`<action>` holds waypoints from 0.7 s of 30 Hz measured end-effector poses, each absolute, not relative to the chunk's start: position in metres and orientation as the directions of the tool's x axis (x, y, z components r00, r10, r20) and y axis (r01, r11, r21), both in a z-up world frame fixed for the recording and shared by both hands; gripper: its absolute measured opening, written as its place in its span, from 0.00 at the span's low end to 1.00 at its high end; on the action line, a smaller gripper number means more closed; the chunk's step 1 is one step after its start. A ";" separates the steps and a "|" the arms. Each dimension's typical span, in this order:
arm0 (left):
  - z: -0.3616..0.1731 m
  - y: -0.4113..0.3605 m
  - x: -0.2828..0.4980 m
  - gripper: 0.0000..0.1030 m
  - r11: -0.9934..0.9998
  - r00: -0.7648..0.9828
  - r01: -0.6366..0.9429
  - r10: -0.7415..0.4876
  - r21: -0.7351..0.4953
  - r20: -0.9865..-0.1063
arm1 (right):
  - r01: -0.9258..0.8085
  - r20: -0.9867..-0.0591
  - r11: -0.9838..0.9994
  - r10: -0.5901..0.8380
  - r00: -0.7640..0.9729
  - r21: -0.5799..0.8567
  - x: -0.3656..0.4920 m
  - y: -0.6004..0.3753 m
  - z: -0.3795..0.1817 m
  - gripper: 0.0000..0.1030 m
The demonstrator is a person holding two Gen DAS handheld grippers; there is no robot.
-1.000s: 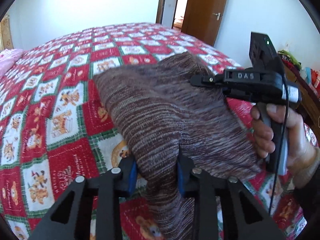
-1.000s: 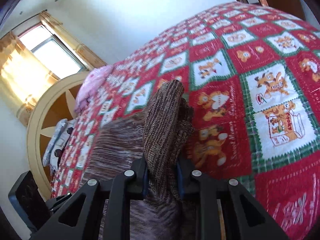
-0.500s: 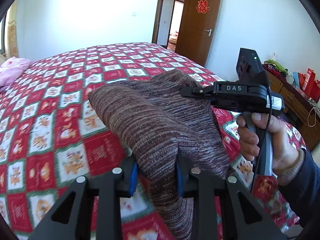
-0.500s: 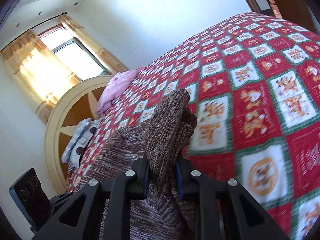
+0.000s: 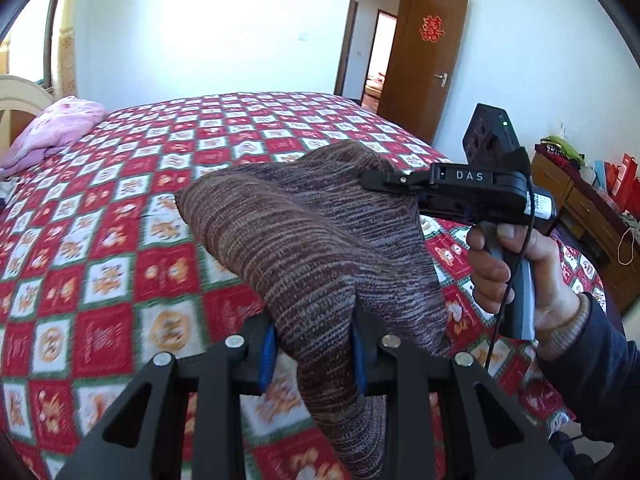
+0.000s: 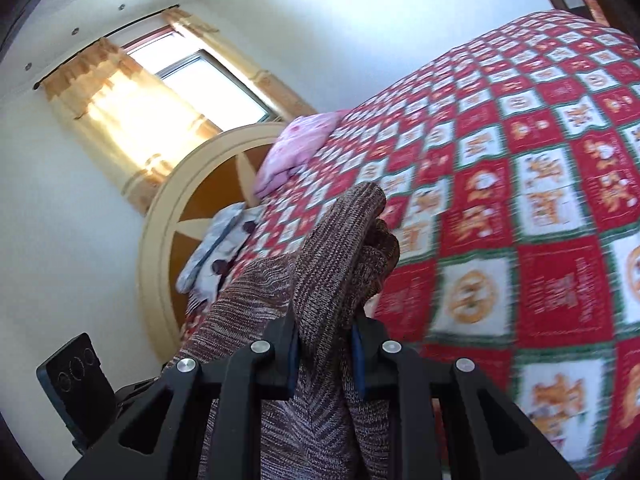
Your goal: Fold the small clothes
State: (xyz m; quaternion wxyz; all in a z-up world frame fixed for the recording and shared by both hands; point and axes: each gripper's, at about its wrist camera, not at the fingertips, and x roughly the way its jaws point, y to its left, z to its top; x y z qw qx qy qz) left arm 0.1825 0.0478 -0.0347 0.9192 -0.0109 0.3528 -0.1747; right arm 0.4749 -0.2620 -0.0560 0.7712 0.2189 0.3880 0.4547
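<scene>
Left claw [image 5: 314, 354]: clamped on a bunched fold of the brown knit sweater [image 5: 320, 240]; cloth fills the gap between the blue pads and spills out below them.
Right claw [image 6: 326, 354]: likewise clamped on a thick gather of the same sweater, which rises in a rounded hump ahead of the pads. From the left view its black body sits at the sweater's far right edge, with the person's hand [image 5: 516, 276] around the grip.
Where the sweater is: held up over the bed [image 5: 120, 208], slung between the two claws, apparently clear of the red checked cover, though its lowest folds hang out of sight. It sits toward the near side of the bed, well away from the pink pillow [image 5: 56, 132] at the head end.
Sweater against the claws: one end runs straight through each pair of pads; the middle bulges upward between them, and loose ends droop below each claw.
How it will likely handle: soft, limp, fairly light, with some bulk. The knit looks grippy rather than slick, so slipping seems unlikely, but it will stretch and sag wherever it is unsupported.
Where to take hold: judged best at edges or corners, hem or shoulder, pinching few layers. Both present grips take in thick bunches, which may leave creases once it is laid on the bed.
Risk: uneven sag could skew the fold line.
</scene>
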 end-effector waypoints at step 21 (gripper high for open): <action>-0.090 0.171 0.130 0.30 0.983 0.726 0.114 -0.181 -0.143 -0.664 | -0.590 -0.497 0.443 0.864 0.081 0.675 0.443 -0.078 -0.098 0.20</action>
